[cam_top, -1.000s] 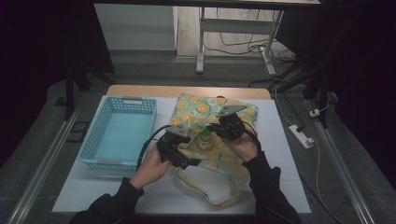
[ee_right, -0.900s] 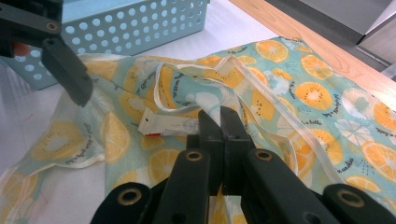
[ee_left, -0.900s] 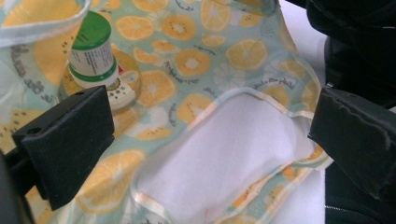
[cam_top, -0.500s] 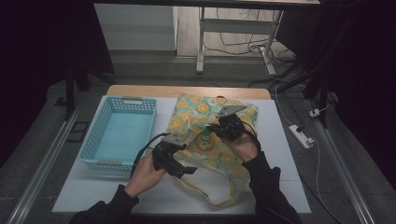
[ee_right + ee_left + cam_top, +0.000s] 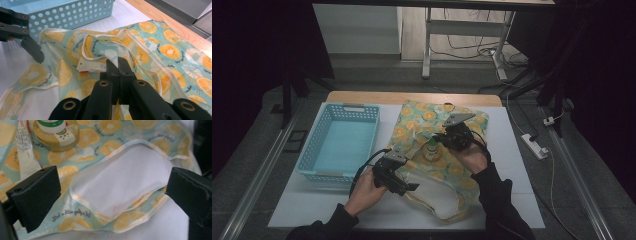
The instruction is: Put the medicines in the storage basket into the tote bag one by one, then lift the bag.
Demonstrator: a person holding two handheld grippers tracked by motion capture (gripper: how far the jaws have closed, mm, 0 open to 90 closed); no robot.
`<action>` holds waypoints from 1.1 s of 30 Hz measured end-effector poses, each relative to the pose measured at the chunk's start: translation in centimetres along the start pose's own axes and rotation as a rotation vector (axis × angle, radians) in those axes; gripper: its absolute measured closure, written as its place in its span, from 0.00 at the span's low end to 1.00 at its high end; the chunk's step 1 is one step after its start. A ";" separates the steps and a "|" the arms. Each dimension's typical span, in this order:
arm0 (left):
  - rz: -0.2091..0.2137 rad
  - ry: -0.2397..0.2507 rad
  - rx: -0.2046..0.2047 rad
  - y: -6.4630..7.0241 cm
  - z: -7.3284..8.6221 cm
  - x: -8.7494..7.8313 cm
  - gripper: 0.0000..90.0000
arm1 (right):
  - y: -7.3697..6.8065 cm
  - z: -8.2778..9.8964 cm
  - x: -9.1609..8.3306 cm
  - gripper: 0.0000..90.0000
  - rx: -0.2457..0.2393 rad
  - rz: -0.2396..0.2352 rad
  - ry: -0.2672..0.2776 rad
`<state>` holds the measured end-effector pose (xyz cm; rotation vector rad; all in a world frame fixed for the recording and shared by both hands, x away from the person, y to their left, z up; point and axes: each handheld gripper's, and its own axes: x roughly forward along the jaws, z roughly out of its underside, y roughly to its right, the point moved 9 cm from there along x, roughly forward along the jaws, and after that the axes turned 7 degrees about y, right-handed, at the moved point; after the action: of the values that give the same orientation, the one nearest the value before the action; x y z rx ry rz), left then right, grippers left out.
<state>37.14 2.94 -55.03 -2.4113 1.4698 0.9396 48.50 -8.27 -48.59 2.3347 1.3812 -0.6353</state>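
Packing barely begun: right tool [image 5: 118,65] clenched on citrus-print bag [image 5: 439,145] fabric, left tool [image 5: 112,192] released over its handle loop [image 5: 120,187], bottle [image 5: 432,148] outside on the bag, basket [image 5: 318,145] unused.

cursive print on fruit-patterned bag [image 5: 100,145], not legible

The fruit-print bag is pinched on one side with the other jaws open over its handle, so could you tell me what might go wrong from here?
The small jar stands on the bag; a pull could topple it. The left gripper straddles only a thin handle loop and may close on one layer or miss. The right gripper pinches a narrow fold, which could slip.
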 end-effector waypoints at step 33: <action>-0.159 -0.179 0.032 -4.1 3.0 4.3 0.15 | -0.1 0.4 0.4 0.99 0.000 -0.008 -0.018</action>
<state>40.70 3.18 -60.68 -2.3131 1.2034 1.0544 48.48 -8.12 -49.14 2.3193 1.3829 -0.6566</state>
